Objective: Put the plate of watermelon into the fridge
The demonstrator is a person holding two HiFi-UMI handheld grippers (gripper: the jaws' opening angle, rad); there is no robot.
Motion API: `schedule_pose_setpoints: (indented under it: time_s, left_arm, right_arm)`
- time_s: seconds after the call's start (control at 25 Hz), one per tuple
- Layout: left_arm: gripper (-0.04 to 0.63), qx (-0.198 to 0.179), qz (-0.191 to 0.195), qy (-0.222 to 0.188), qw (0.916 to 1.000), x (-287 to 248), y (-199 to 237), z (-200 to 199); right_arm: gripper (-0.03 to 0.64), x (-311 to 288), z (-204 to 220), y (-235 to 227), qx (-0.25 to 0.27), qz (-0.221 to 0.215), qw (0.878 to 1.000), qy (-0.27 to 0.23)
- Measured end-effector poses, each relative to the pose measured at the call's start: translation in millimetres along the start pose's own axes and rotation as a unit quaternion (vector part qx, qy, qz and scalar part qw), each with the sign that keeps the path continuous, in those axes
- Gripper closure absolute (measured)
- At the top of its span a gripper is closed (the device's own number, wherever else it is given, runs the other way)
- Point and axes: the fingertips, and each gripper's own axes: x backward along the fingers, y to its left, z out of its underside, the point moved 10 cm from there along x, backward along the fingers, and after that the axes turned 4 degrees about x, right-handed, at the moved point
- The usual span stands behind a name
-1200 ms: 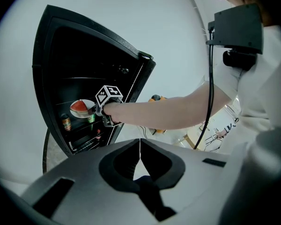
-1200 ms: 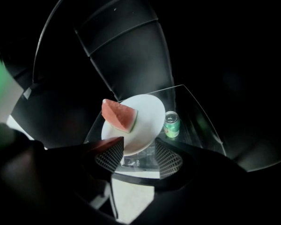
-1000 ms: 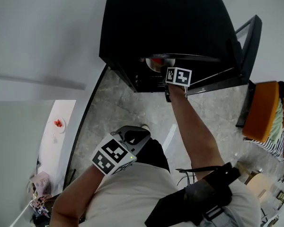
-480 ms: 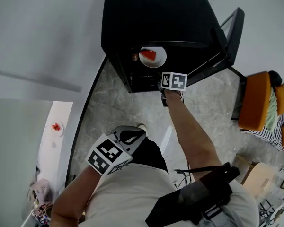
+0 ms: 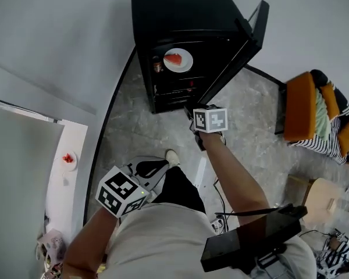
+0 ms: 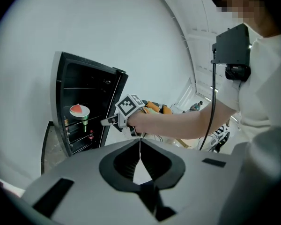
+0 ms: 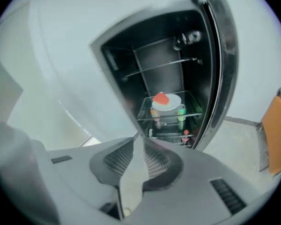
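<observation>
The plate of watermelon (image 5: 186, 62) sits on a glass shelf (image 7: 193, 108) inside the open fridge (image 5: 180, 16), well apart from both grippers. The right gripper (image 7: 139, 138) hangs before the fridge, its jaws just closing to a narrow, empty gap. The left gripper (image 6: 140, 140) has its jaws closed on nothing.

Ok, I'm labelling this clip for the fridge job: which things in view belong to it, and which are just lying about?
Belong: fridge; its open door; plate of watermelon, already inside it.
Lying about: small plate with something red on the white counter; orange chair; striped cloth.
</observation>
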Motion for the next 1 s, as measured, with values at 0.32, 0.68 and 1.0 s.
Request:
schedule_pose_setpoints:
  time_s: [0.32, 0.68, 1.0]
  left_arm:
    - [0.581, -0.013, 0.012, 0.000, 0.9998, 58, -46, 68]
    - [0.581, -0.013, 0.014, 0.000, 0.9998, 110, -90, 142]
    - [0.581, -0.008, 0.020, -0.010, 0.9997, 135, -112, 185]
  right_arm:
    - [0.583, 85, 77, 101, 0.028, -0.031, 0.999, -0.001]
    - [0.592, 170, 156, 195, 0.070, -0.047, 0.996, -0.003]
    - [0.592, 228, 209, 255, 0.106, -0.056, 0.993, -0.008]
